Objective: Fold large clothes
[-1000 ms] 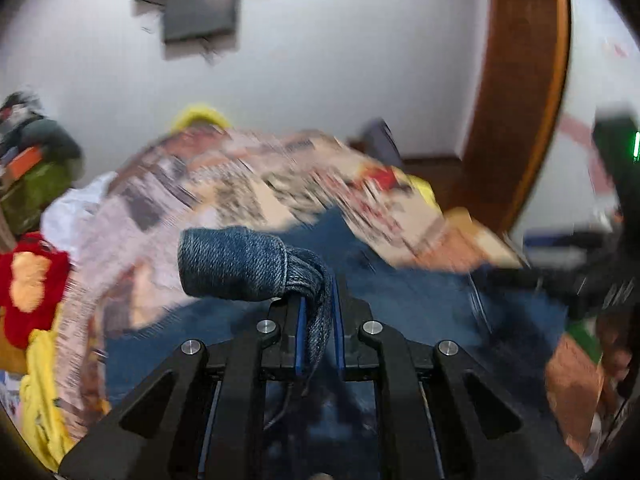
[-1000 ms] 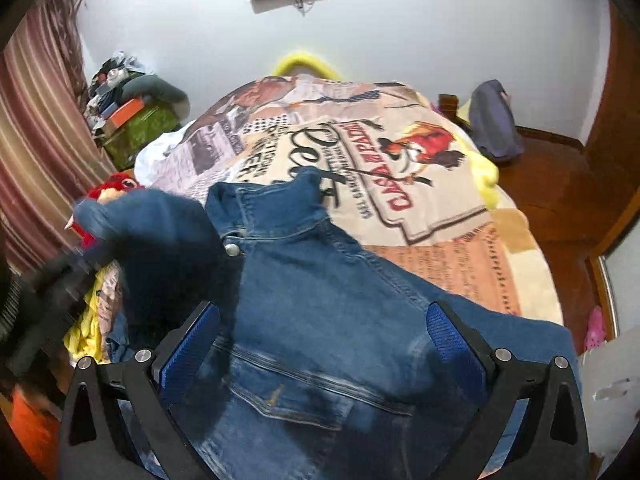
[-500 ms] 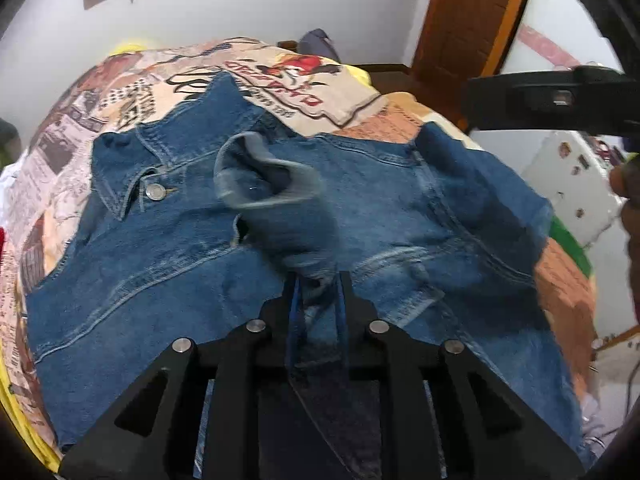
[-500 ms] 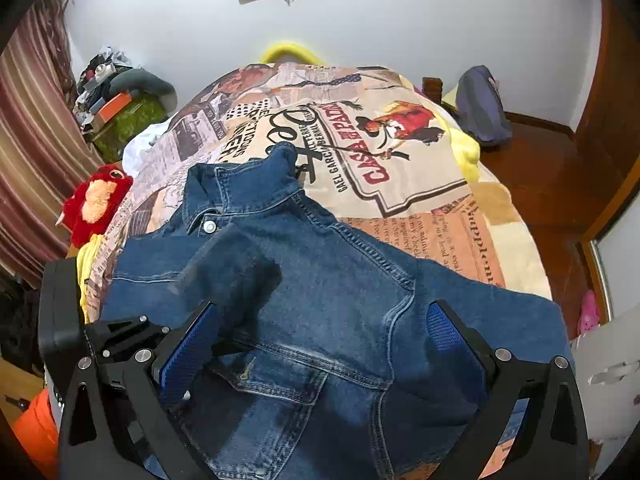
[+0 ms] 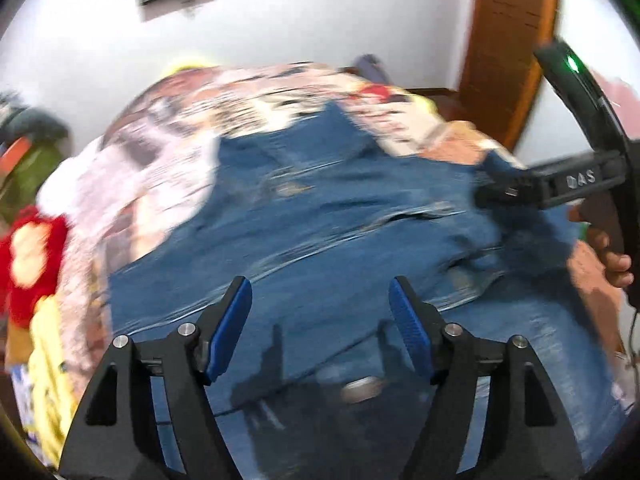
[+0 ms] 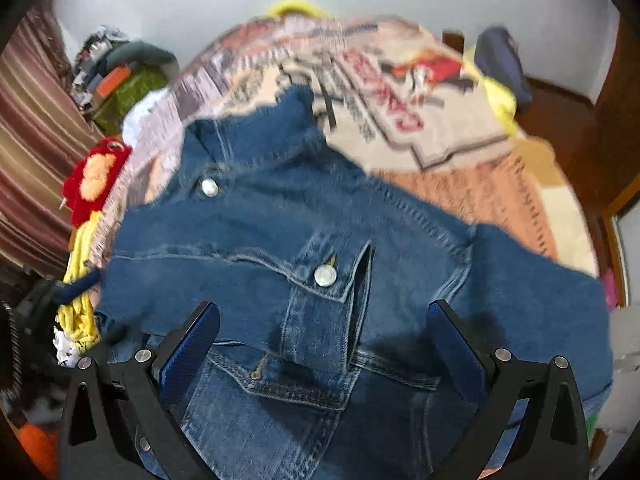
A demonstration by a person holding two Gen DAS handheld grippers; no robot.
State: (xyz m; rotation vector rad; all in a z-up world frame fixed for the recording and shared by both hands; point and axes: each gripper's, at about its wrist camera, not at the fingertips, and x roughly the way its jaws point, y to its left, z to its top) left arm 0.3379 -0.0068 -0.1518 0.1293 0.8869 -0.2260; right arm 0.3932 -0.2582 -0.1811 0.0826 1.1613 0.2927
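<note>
A blue denim jacket lies spread on a bed with a printed newspaper-style cover. Its collar points to the far side and its chest pocket with a metal button faces up. It also shows, blurred, in the left wrist view. My left gripper is open and empty just above the jacket's near part. My right gripper is open and empty above the jacket's lower front. The right gripper's body also shows at the right edge of the left wrist view.
A red and yellow plush toy and yellow cloth lie at the bed's left edge. A pile of bags and clothes stands at the back left. A dark bag sits on the wooden floor at the right, near a wooden door frame.
My left gripper has opened and let go of the denim sleeve, which now lies folded on the jacket. The right gripper has moved lower and closer to the jacket. Both views are motion-blurred.
</note>
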